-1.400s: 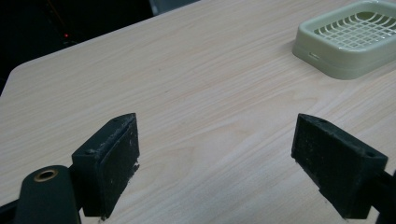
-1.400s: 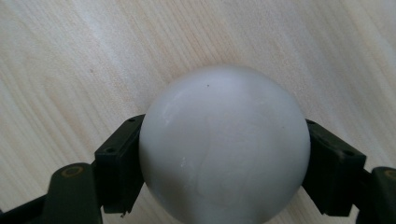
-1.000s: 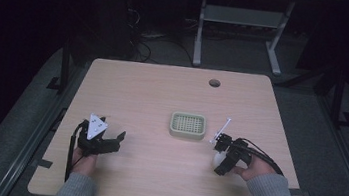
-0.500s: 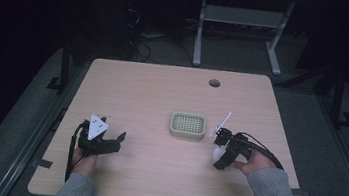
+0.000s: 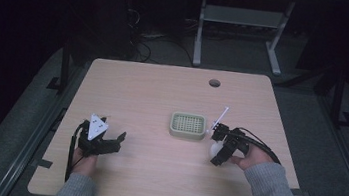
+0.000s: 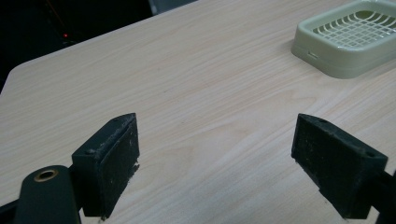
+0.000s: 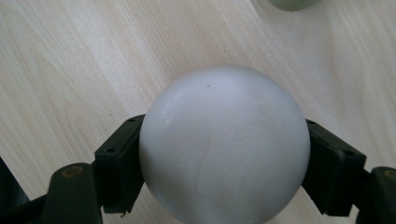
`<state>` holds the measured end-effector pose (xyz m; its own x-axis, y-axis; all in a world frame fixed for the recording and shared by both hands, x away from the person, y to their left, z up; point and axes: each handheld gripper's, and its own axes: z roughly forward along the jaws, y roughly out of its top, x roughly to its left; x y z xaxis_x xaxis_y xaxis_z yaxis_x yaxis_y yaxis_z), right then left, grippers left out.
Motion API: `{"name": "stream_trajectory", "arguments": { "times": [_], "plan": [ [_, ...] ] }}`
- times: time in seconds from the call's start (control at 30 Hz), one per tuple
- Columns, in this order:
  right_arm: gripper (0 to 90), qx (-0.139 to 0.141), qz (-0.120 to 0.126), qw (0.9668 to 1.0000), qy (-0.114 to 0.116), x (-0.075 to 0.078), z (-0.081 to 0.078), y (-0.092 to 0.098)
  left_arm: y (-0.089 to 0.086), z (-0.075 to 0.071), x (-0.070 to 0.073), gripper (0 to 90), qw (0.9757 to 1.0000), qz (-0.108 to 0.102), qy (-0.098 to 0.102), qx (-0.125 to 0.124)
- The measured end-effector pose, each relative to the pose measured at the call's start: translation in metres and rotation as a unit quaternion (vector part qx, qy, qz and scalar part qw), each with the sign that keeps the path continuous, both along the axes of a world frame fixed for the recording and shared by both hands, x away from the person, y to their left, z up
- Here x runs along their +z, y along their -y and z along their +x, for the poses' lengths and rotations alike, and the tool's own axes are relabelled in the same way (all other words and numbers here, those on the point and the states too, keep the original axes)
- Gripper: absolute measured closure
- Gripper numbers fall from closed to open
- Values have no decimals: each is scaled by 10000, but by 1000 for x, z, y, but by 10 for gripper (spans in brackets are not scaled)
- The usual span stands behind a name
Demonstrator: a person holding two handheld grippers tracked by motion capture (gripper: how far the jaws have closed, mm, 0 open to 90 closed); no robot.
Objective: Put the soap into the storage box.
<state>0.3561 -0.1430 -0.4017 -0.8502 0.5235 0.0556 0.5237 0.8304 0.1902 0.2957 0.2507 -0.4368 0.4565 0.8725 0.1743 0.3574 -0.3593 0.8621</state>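
The smooth white ball was clamped by the right claw near the tray, the left claw spread empty; a slip and roll-off was risked.

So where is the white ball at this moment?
The white ball sits between the fingers of the right gripper, on the table's right side, just right of the green soap dish.

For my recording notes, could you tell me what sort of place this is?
Probably a lab or workshop: a bare wooden table with a cable hole, a dark room, tangled cables on the floor and a metal-framed bench behind.
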Motion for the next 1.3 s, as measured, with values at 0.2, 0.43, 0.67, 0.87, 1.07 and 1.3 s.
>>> {"name": "stream_trajectory", "arguments": {
  "times": [0.2, 0.43, 0.67, 0.87, 1.07, 1.3],
  "plan": [
    [235, 37, -4, 10000, 16, 4, 4, -3, -1, 0, 0, 148, 10000, -3, -1, 4],
    [235, 45, 25, 10000, -9, 5, 9, -6, -1, 0, 0, 148, 10000, -14, -3, 12],
    [235, 104, -7, 9999, 14, 10, 16, -15, -1, 0, 0, 148, 10000, -19, -12, 20],
    [235, 129, -14, 9999, -1, 13, 23, -19, -1, 0, 0, 148, 10000, -34, -5, 26],
    [235, 149, 12, 9999, 8, 16, 29, -23, -1, 0, 0, 148, 10000, -42, -1, 29],
    [235, 150, 1, 9999, -2, 19, 34, -27, -1, 0, 0, 148, 10000, -55, -4, 35]
  ]
}}
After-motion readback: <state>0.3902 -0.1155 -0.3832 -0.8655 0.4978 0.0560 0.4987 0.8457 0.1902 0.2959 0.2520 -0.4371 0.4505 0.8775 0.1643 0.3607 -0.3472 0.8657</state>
